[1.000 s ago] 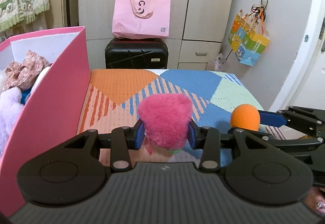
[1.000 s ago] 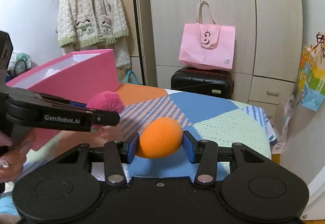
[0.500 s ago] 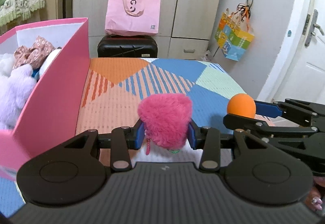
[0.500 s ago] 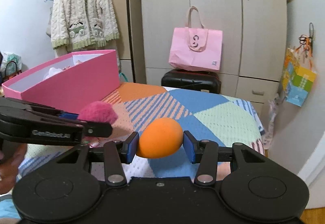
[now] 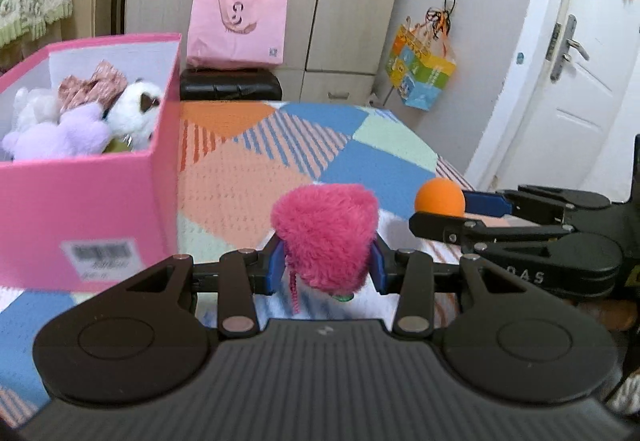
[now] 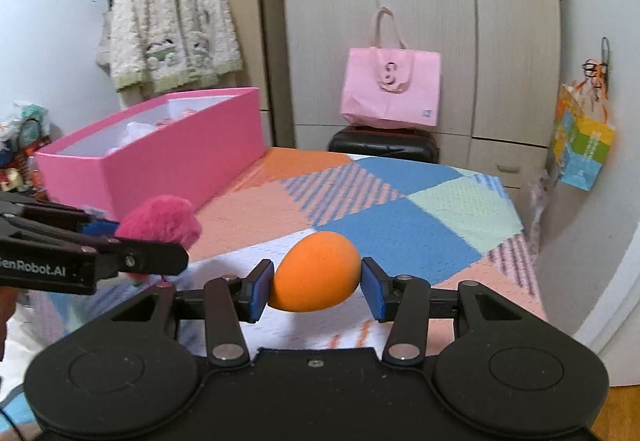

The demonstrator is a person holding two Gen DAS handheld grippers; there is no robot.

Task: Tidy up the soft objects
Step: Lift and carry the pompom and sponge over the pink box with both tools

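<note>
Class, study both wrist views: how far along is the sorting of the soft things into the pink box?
Done: plush toys already lie in the pink box. In hand: the left gripper clamps a pink fluffy toy; the right gripper holds an orange ball. Left: both still need dropping into the box.

The left hand-held gripper [image 6: 160,241] bears white lettering "enRobot.AI" on its side, beside the pink box [image 6: 168,161]. The box's barcode label [image 5: 102,255] is too blurred to read.

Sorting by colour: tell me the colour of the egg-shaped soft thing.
Orange egg-shaped toy, clearest in the right wrist view.
</note>
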